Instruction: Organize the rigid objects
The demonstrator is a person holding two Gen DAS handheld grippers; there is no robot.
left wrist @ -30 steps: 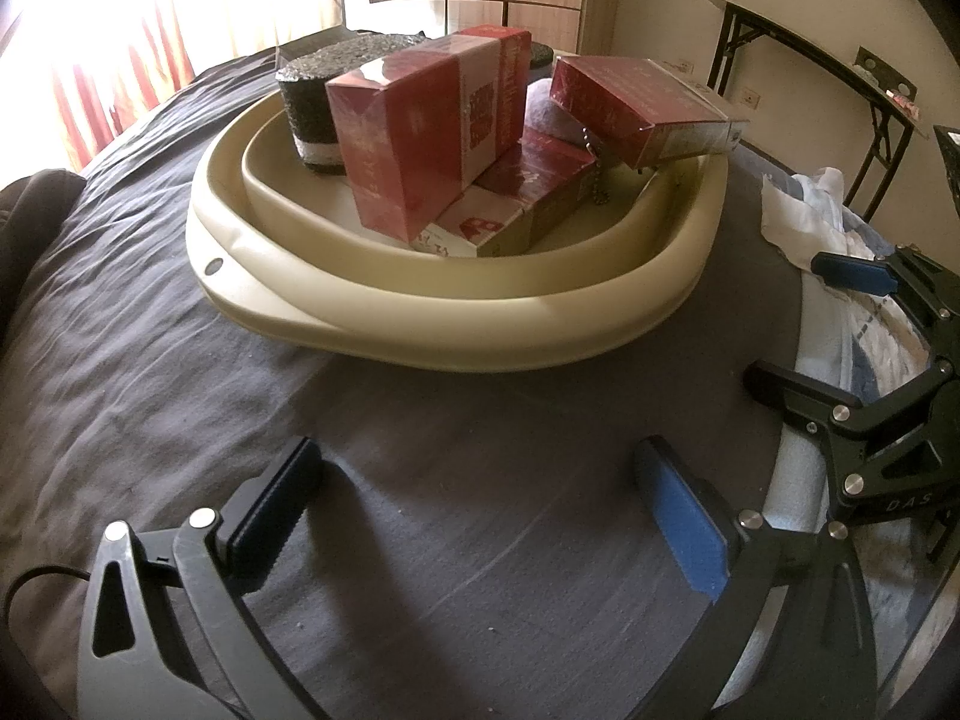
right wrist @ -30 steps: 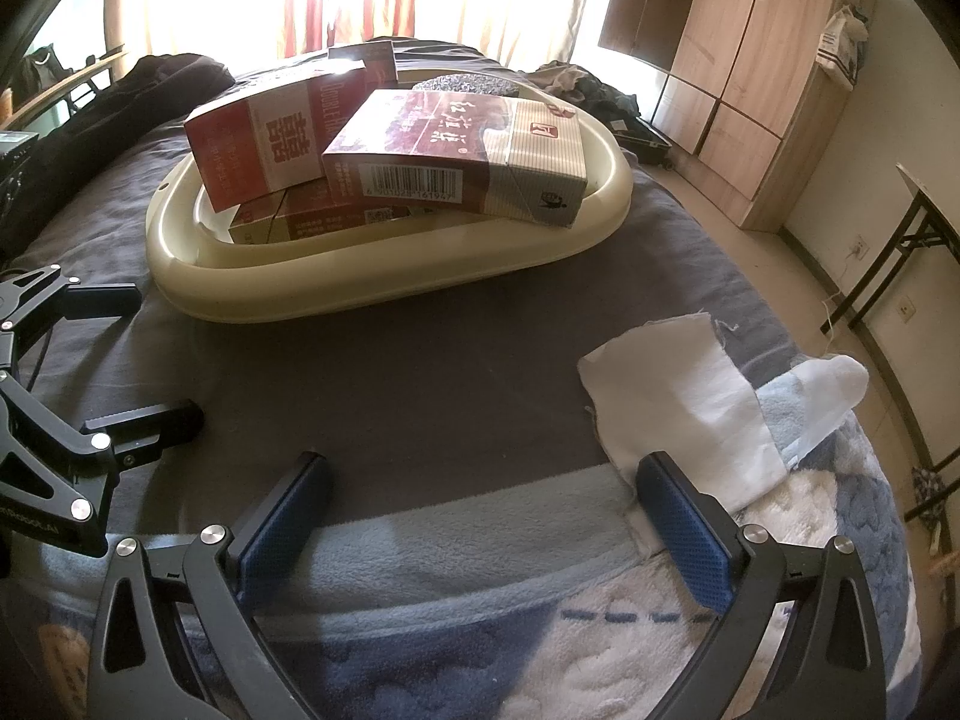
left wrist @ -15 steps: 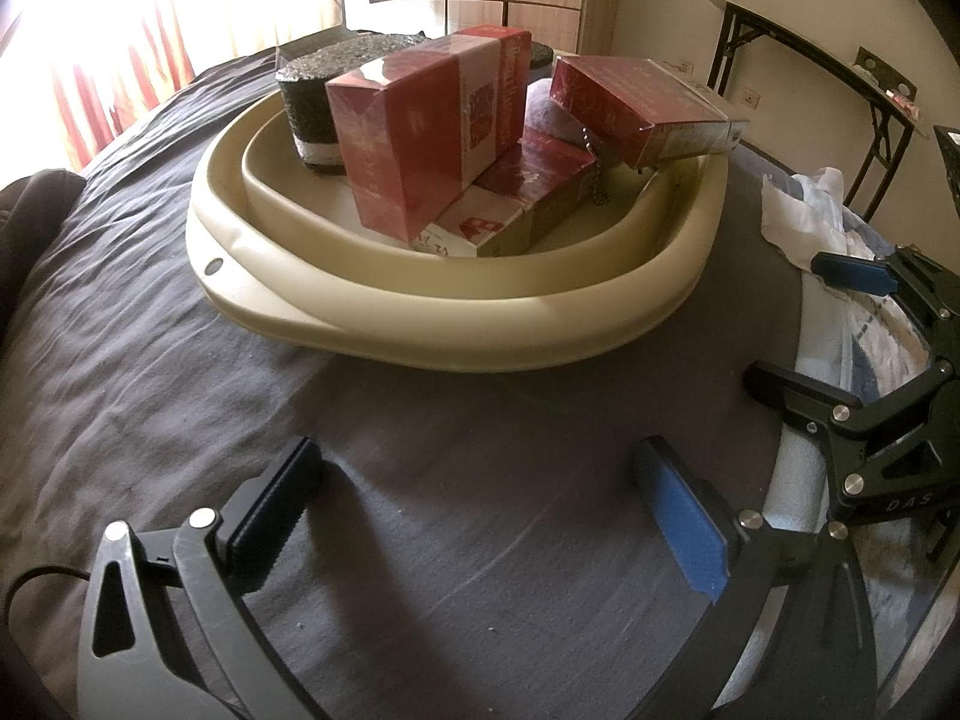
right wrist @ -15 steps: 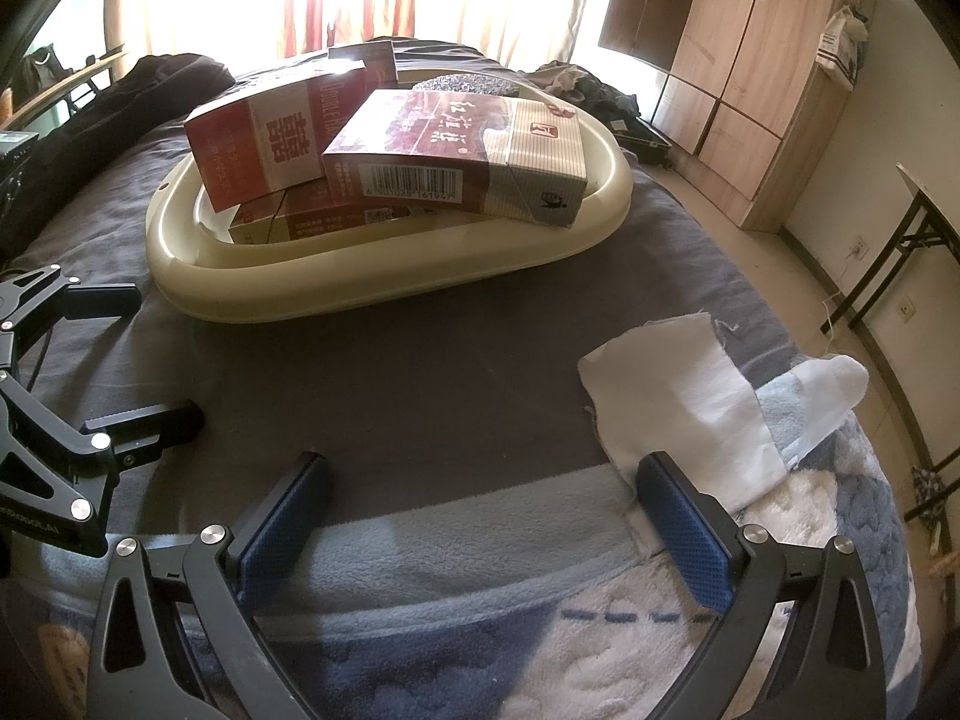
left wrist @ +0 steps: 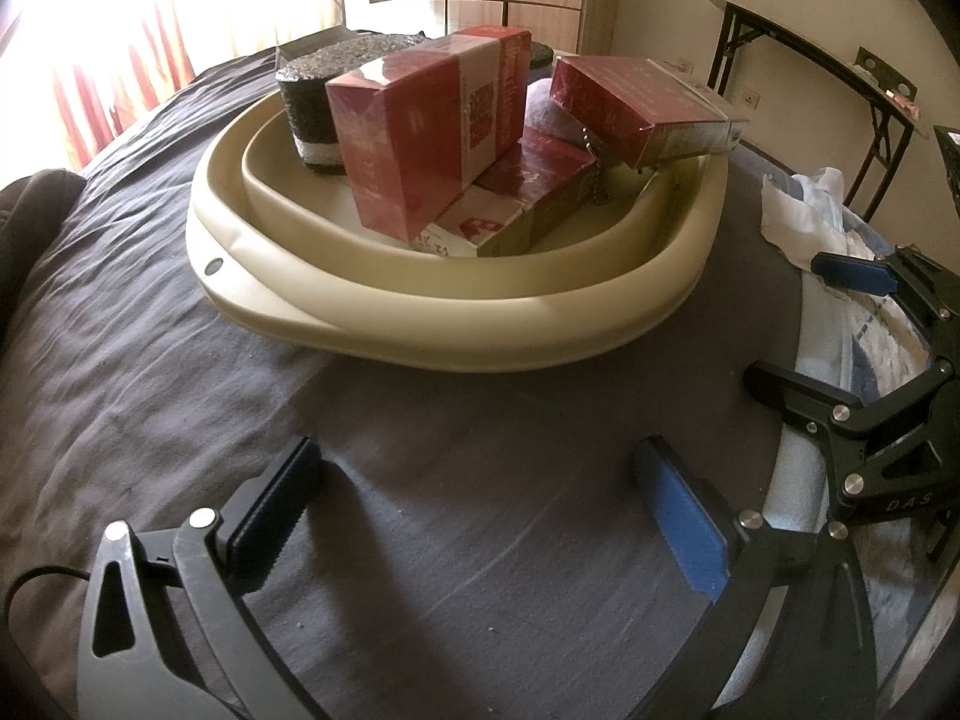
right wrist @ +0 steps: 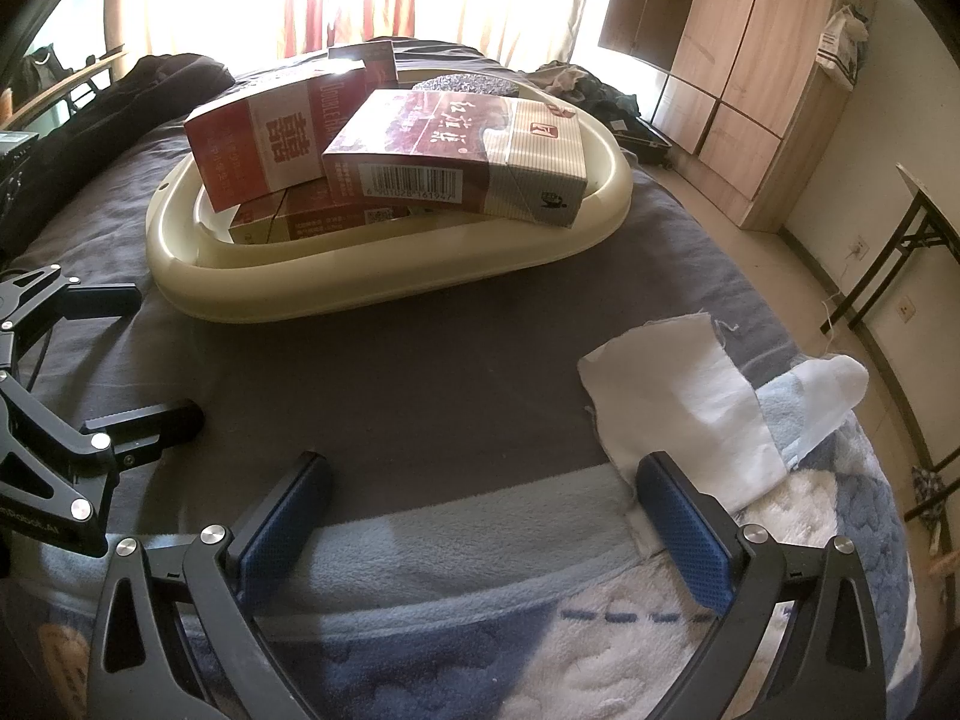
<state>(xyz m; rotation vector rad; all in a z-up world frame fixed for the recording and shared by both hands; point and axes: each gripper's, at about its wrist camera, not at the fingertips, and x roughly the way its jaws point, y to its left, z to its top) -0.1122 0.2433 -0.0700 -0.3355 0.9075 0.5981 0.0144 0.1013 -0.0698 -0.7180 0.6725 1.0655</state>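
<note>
A cream oval basin (left wrist: 456,324) (right wrist: 384,294) sits on the grey bedsheet and holds several red boxes. One red box (left wrist: 420,132) (right wrist: 270,138) stands tilted in the middle, another red box (left wrist: 636,108) (right wrist: 456,162) rests across the rim, and a third red box (left wrist: 516,204) (right wrist: 312,219) lies flat beneath them. A dark speckled cylinder (left wrist: 318,102) (right wrist: 468,84) stands at the basin's far side. My left gripper (left wrist: 474,516) is open over bare sheet, short of the basin. My right gripper (right wrist: 480,522) is open too, over the blue blanket edge, holding nothing.
A white cloth (right wrist: 690,390) (left wrist: 792,216) lies by the right gripper's right finger on a blue-and-white blanket (right wrist: 540,630). Dark clothing (right wrist: 150,90) is heaped at the bed's far left. A wooden wardrobe (right wrist: 750,78) and a black folding table (left wrist: 810,48) stand beyond the bed.
</note>
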